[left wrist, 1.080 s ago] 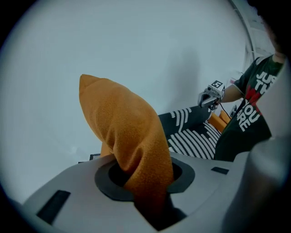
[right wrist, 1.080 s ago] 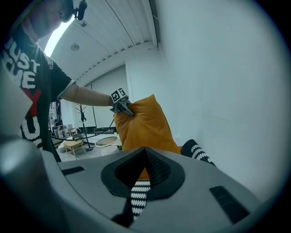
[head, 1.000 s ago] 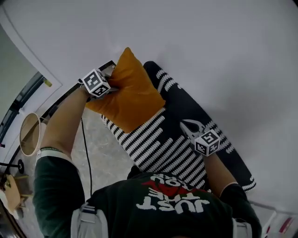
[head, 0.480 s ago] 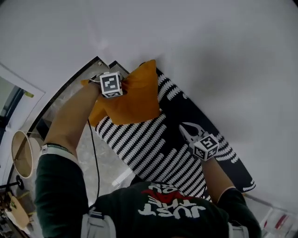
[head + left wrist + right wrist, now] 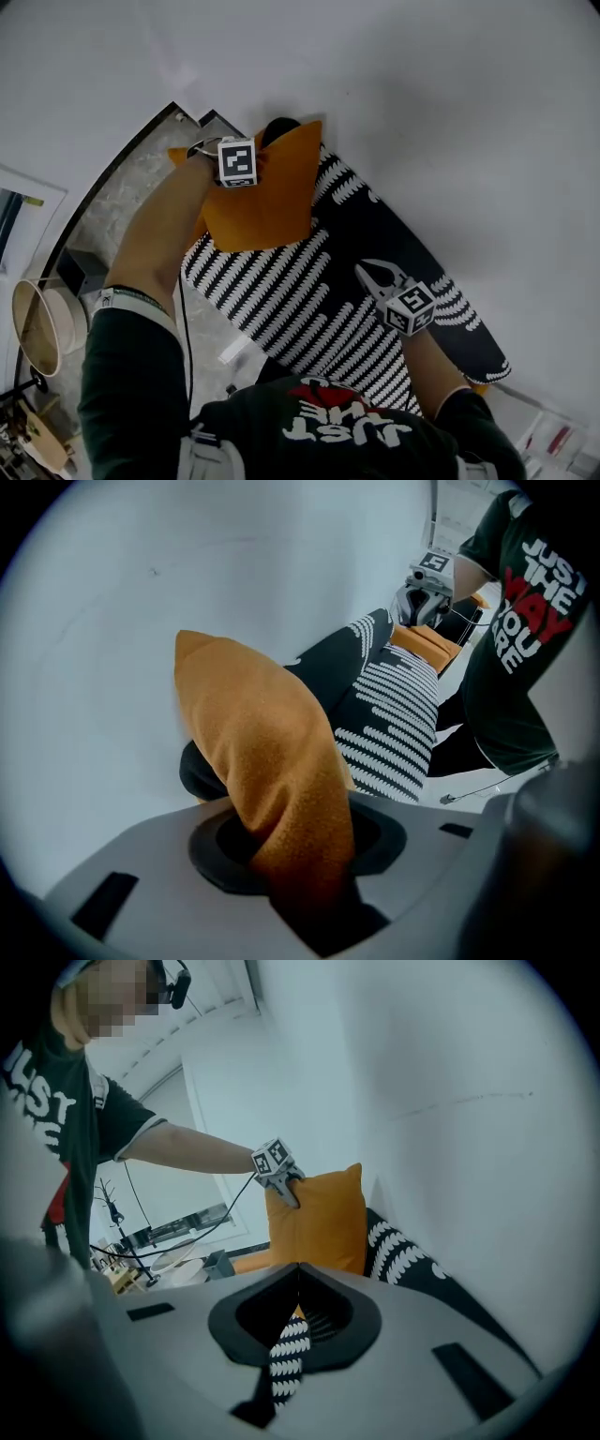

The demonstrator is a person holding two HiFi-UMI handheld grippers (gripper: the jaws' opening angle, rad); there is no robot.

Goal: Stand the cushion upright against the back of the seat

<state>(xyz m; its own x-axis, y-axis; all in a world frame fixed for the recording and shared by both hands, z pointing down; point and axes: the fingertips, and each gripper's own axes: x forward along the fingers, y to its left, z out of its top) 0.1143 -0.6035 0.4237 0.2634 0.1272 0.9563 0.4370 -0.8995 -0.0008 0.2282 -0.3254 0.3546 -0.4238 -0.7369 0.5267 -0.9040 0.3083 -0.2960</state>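
Head view: my left gripper has brought the orange cushion down to the seat's far end, where it now stands nearly upright by the wall. Its jaws have just been opening, though the cushion's top edge is still pinched between them, so release looks near. My right gripper is clamped on the striped seat cover. The wall is close behind; the floor on the left is open.

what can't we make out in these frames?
- Cushion's lower edge, and whether it touches the striped seat pad: in the head view the cushion itself covers it. In the left gripper view the left gripper's body does (jaws just opening, cushion fabric between them).
- Seat pad's near end: head view, behind the person's shoulders.
- Items at lower right: head view, too small.
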